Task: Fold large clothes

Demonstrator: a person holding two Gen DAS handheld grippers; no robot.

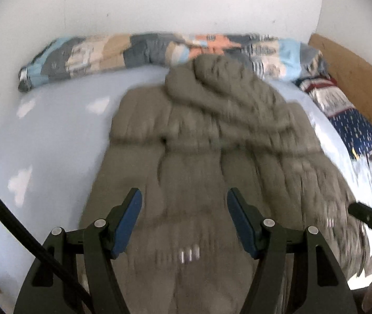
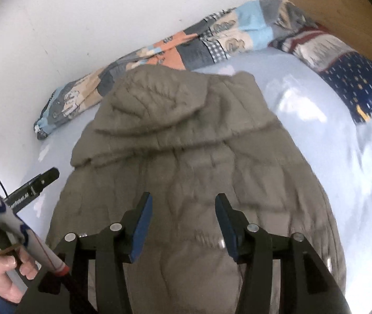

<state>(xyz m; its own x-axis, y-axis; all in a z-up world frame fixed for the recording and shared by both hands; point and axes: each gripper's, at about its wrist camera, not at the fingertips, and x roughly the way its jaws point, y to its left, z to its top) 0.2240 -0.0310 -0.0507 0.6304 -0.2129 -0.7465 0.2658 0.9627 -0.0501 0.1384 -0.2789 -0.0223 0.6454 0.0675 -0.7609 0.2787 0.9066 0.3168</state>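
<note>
From the left wrist, the left gripper (image 1: 184, 222) hangs over the lower part of a large olive-grey quilted hooded coat (image 1: 199, 136) with its blue-padded fingers (image 1: 128, 222) spread apart and nothing between them; the cloth lies below, not pinched. The coat is spread on a pale blue bed sheet (image 1: 55, 130), its long axis running straight away from the fingers, hem nearest and bunched hood farthest, up against a rolled patchwork quilt of blue, grey and orange squares (image 1: 94, 55) along the white wall (image 1: 159, 0). At the right edge the black tip of the right gripper (image 1: 369, 217) pokes in beside the coat's right side. Motion blur smears the quilting, and some small bright marks low on the coat could be snaps; I cannot tell.

From the right wrist, the right gripper (image 2: 183, 222) also stands released and empty over the same coat (image 2: 186, 144), about on its midline, with the hood (image 2: 159, 96) flat at the far end. The left gripper (image 2: 37, 183) shows at the coat's left edge, a hand (image 2: 5, 280) on its handle below. A navy patterned cloth (image 2: 356, 83) lies well apart on the right, near a wooden headboard (image 2: 343, 13).

Judging from this, each hand sits nearer its own side, so a lengthwise or side fold looks likely. The sleeves are hard to make out, and the hem is cut off behind the gripper bodies.
</note>
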